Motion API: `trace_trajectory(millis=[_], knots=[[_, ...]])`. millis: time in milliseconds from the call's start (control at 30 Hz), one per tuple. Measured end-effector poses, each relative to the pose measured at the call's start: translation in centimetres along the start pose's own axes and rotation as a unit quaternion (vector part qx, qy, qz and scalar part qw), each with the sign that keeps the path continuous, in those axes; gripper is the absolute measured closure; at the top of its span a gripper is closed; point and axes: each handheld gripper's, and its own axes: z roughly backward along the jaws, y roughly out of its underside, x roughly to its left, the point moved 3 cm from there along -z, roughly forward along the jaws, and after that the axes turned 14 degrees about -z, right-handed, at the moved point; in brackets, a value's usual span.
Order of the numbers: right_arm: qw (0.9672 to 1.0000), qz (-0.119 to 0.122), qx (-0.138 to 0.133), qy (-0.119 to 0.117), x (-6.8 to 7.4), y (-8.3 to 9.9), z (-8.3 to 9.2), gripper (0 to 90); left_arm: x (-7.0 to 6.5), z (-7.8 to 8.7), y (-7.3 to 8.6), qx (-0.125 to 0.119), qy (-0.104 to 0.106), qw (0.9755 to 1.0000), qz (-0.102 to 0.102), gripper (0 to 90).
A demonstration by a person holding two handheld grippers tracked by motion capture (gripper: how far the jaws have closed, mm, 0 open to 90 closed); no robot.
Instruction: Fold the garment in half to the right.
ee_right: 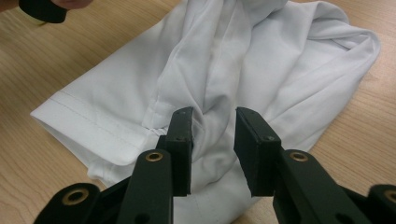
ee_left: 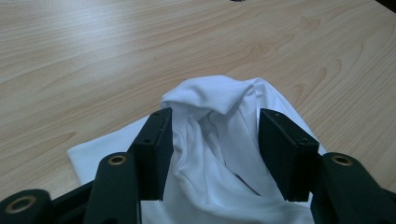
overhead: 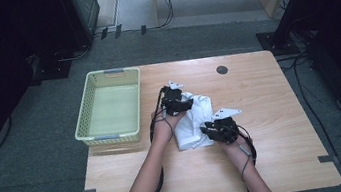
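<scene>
A crumpled white garment (overhead: 194, 120) lies in the middle of the wooden table (overhead: 264, 98). My left gripper (overhead: 190, 104) is at its far left part. In the left gripper view the left gripper (ee_left: 215, 116) stands open, with a loose hump of the white garment (ee_left: 210, 93) rising between the jaws. My right gripper (overhead: 205, 130) is at the garment's near right edge. In the right gripper view the right gripper (ee_right: 214, 114) is open a little, its jaws on either side of a fold of the white garment (ee_right: 261, 56), beside a hemmed sleeve (ee_right: 88, 123).
A pale green plastic basket (overhead: 88, 95) stands empty at the table's left edge. A small black round cap (overhead: 222, 69) sits in the tabletop at the back. Bare wood lies to the right of the garment and along the front edge.
</scene>
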Motion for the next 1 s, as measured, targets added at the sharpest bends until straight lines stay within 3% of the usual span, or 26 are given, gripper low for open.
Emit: trace_trajectory(millis=[600,1000], knots=[[0.9999,-0.011,0.009,0.007,-1.1,0.4,0.1,62.8,0.4,0.9,-0.7,-0.011,-0.012,0.9998,-0.009,33.7],[0.9996,-0.022,-0.007,-0.013,-0.7,-0.5,0.9,52.5,0.7,1.5,-0.6,-0.013,-0.021,0.9996,-0.011,30.7]])
